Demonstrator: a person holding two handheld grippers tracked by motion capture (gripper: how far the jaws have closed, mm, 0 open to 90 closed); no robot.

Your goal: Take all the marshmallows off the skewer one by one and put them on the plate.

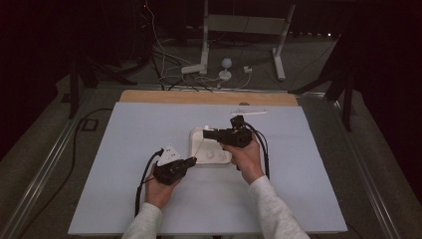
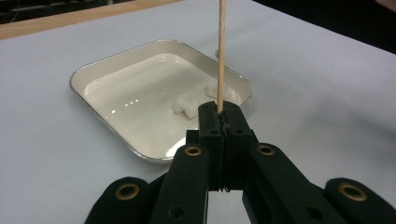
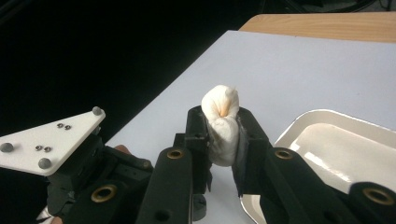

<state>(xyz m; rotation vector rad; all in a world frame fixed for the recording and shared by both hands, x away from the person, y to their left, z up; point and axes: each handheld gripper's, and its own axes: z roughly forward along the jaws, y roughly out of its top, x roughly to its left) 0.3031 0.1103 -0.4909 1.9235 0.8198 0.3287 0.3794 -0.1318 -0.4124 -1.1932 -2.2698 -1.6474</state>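
From my remote station I record the tray [image 1: 198, 135] near the middle of the table [image 1: 124, 149], with a strip of board [image 1: 149, 96] behind the table's far edge. Two small pieces [image 2: 189, 103] lie in the tray, toward its right side in the left gripper view. The left gripper [image 1: 191, 161] sits at the tray's near left corner, a skewer [image 2: 221, 51] rising upright from between its jaws. The right gripper [image 1: 208, 133] is above the tray's far part, a soft lump [image 3: 222, 123] between its jaws. Behind the table, a stand [image 1: 244, 30] and cables [image 1: 164, 64] are on the floor.
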